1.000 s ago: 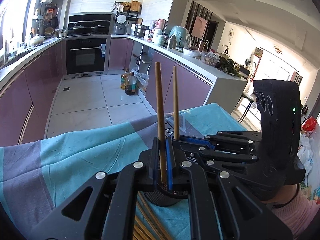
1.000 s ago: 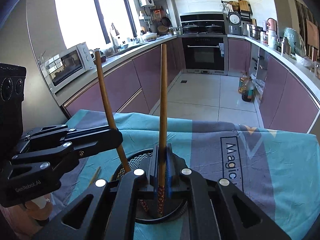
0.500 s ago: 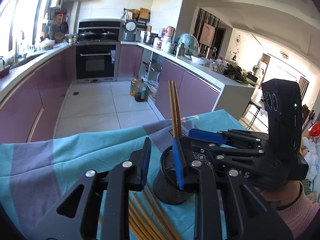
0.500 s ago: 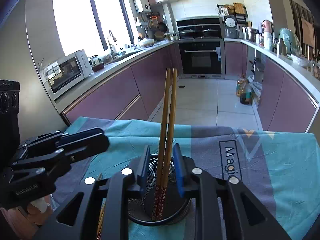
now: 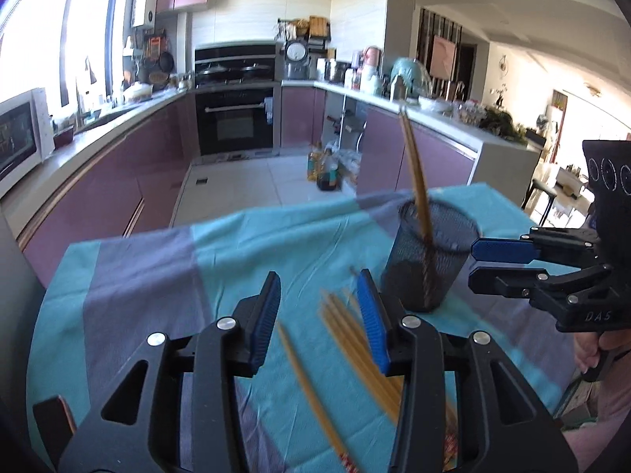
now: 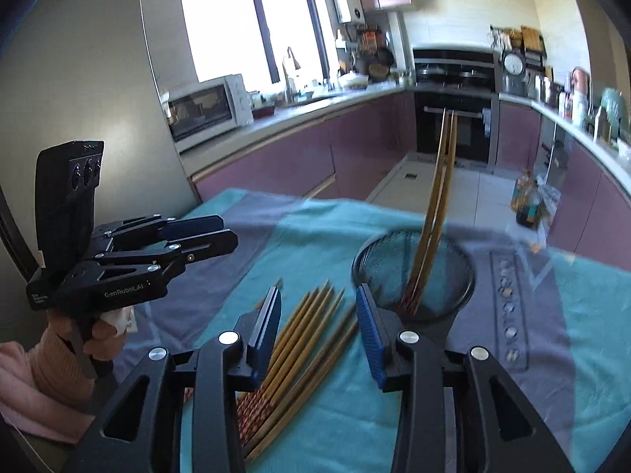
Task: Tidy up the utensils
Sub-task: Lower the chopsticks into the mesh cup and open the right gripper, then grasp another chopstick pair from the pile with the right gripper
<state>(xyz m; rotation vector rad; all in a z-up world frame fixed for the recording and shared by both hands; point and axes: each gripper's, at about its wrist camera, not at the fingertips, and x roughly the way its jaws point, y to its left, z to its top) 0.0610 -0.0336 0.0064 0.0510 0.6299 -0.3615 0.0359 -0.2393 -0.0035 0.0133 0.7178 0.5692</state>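
Both jaws have just been opening with nothing between them: the left hand-held gripper (image 5: 319, 311) hangs parted over the loose chopsticks (image 6: 303, 339) on the table, and the right hand-held gripper (image 6: 318, 315) stands parted above the same bundle. Just beyond, a black mesh holder (image 6: 414, 276) stands upright on the teal cloth (image 5: 276, 244), two chopsticks in the holder (image 6: 437, 213) leaning inside. Each gripper points downward, a pink sleeve (image 6: 23, 390) behind the left one.

Blurred and cropped chopsticks

Loose chopsticks (image 5: 347, 358) smear with motion; their patterned ends run under the gripper frame and off the bottom edge.
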